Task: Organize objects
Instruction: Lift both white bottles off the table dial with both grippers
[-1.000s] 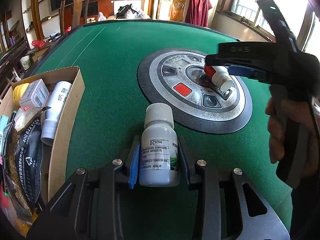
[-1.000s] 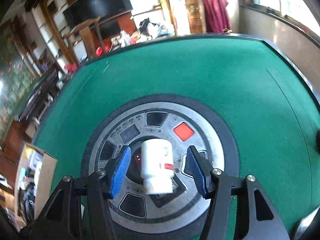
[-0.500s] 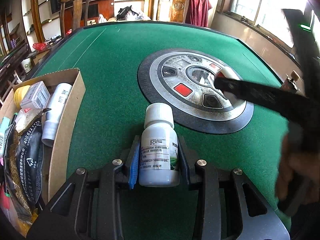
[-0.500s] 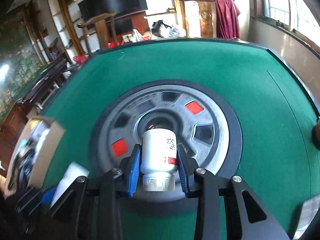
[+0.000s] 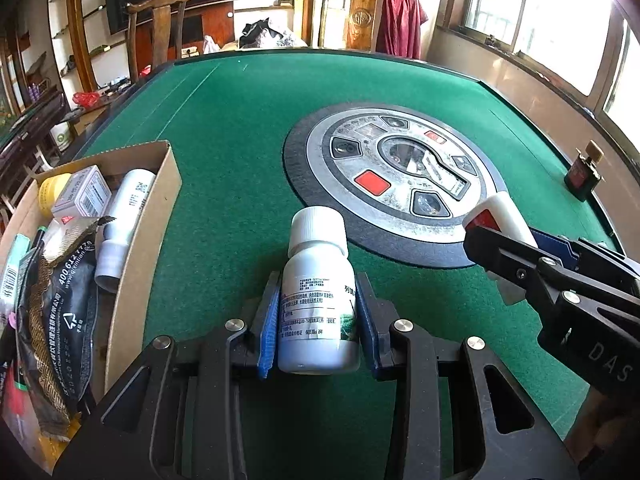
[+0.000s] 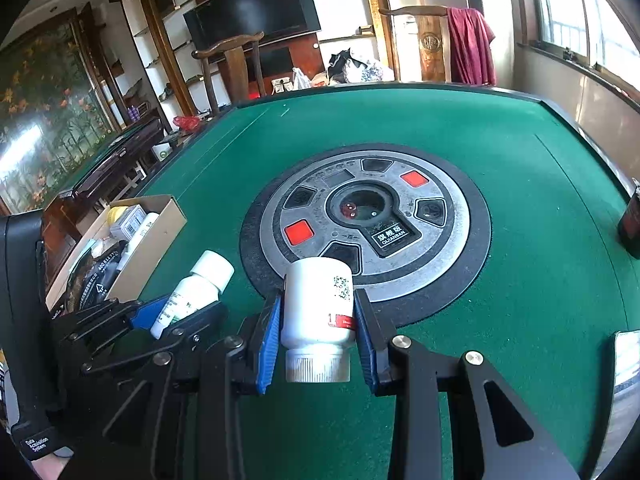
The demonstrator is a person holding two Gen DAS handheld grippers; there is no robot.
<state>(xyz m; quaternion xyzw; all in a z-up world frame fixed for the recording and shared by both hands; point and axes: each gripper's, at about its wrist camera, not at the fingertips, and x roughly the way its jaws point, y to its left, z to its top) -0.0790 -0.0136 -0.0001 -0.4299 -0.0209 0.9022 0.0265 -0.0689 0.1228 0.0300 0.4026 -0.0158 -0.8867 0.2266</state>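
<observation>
Two hand-held grippers each carry a white bottle above a green felt table (image 5: pixel 240 128). The left gripper (image 5: pixel 318 320) pinches the green-label bottle (image 5: pixel 318 300) by its body between blue pads, cap pointing away from the camera, base toward it. In the right wrist view that same bottle (image 6: pixel 192 294) shows at lower left, tilted, cap aimed up and right, near the corner of the box (image 6: pixel 156 240).

The right gripper (image 6: pixel 318 330) clamps the red-label bottle (image 6: pixel 318 308) across its body, blue pads pressed to both sides; the ribbed cap faces the camera and the flat base points toward the round control disc (image 6: pixel 440 248) at the table's centre. From the left wrist view this bottle (image 5: pixel 500 216) hangs just past the disc's (image 5: pixel 352 216) near right edge, off the felt.

The open cardboard box (image 5: pixel 160 196) sits at the table's left edge, already holding a white bottle (image 5: pixel 124 216), a small white carton (image 5: pixel 82 196), a yellow lid (image 5: pixel 52 192) and a dark foil pouch (image 5: pixel 64 304). A small dark bottle (image 5: pixel 582 174) stands alone near the table's far right rim.
</observation>
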